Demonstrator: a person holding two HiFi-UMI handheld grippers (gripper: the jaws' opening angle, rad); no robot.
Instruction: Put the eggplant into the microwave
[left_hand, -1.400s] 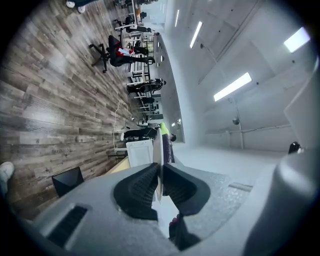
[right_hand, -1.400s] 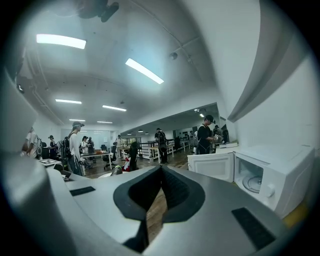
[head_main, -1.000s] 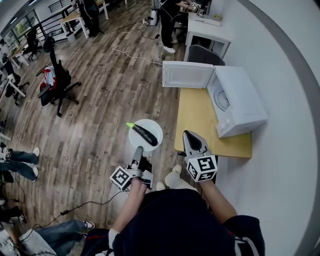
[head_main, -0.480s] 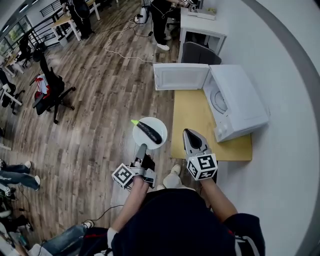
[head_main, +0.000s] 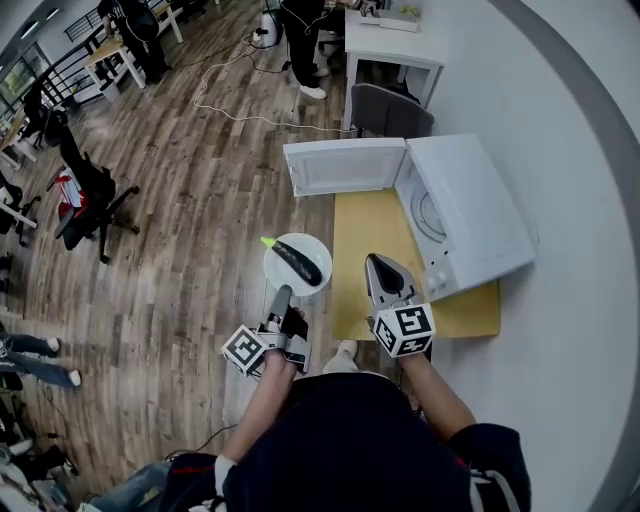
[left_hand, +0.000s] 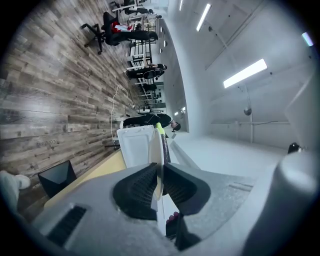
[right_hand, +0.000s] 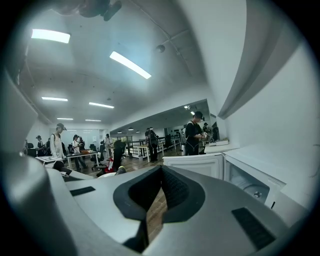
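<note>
On the white plate (head_main: 318, 250) out ahead of me lies the eggplant (head_main: 297, 263), dark and slanted, its green stem toward the plate's far left. The left gripper (head_main: 282, 292) is clamped on the plate's near rim, its ribbed pads pinching the thin edge, and carries plate and eggplant level. The right gripper (head_main: 377, 262) rides alongside with its jaws drawn together and nothing between them.

What has changed over the last second is the distance. I have been walking in, and the microwave (head_main: 470, 215) and its yellow table (head_main: 362, 235) now sit closer and larger in the head view. The plate, a second ago out over the wooden floor (head_main: 180, 230), is now just beside the table's left edge. The microwave door (head_main: 345, 166) stands swung wide open, so the cavity is ready. I judge this the carry stage, with the eggplant not yet at the opening.
</note>
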